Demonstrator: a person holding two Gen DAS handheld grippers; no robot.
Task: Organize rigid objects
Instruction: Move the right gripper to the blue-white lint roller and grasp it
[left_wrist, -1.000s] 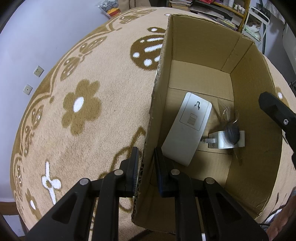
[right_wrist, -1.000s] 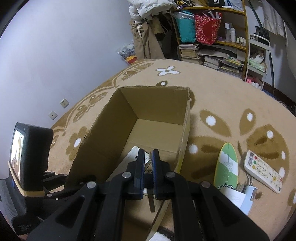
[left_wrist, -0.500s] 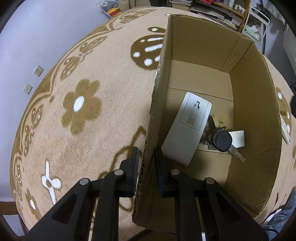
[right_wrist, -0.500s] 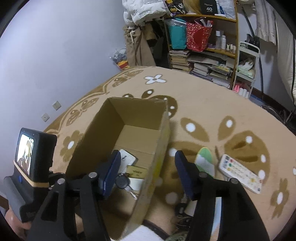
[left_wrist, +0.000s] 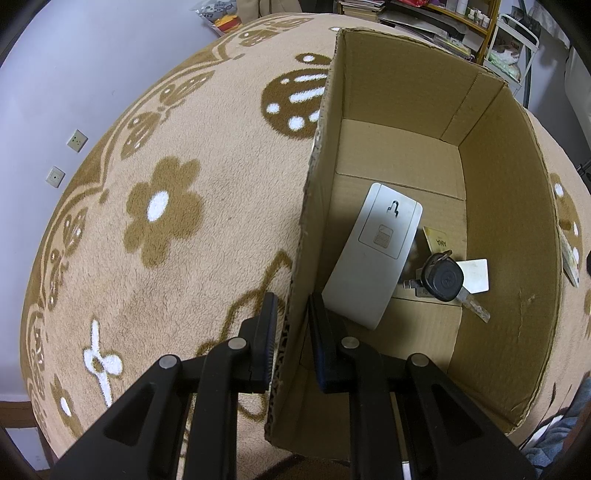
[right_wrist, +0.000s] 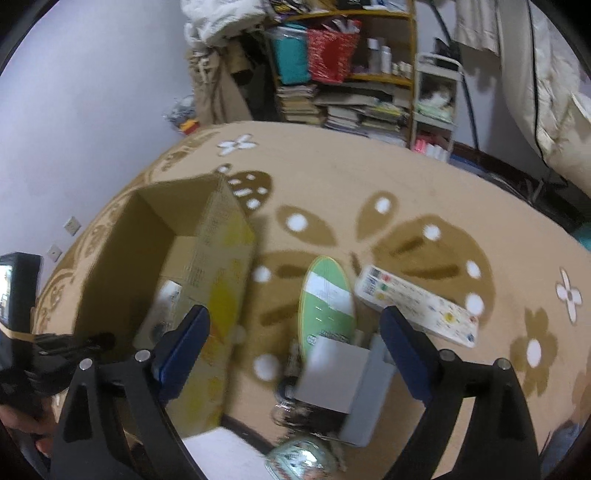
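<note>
Clamping the left wall of the box (left_wrist: 369, 92), the left gripper (left_wrist: 290, 332) is seen with its jaws pressed together on the cardboard, one finger outside over the rug (left_wrist: 166, 166) and one inside. On the box floor a white panel (left_wrist: 373, 254) is laid lengthwise, its near end just beside the inner finger. To its right a black key (left_wrist: 443, 278) is rested on the floor, touching a white card (left_wrist: 474, 275) and lying near a yellow tag (left_wrist: 436, 236). In the right wrist view, which is blurred, the box (right_wrist: 218, 258) is placed to the left on the rug (right_wrist: 369, 177). The right gripper (right_wrist: 295, 338) is held over the rug beside the box, its jaws wide apart and opening, with nothing gripped between them. Below and beyond them a green oval board (right_wrist: 325, 295), a grey block (right_wrist: 365, 387) and a white remote (right_wrist: 417, 306) are laid close together on the rug.
</note>
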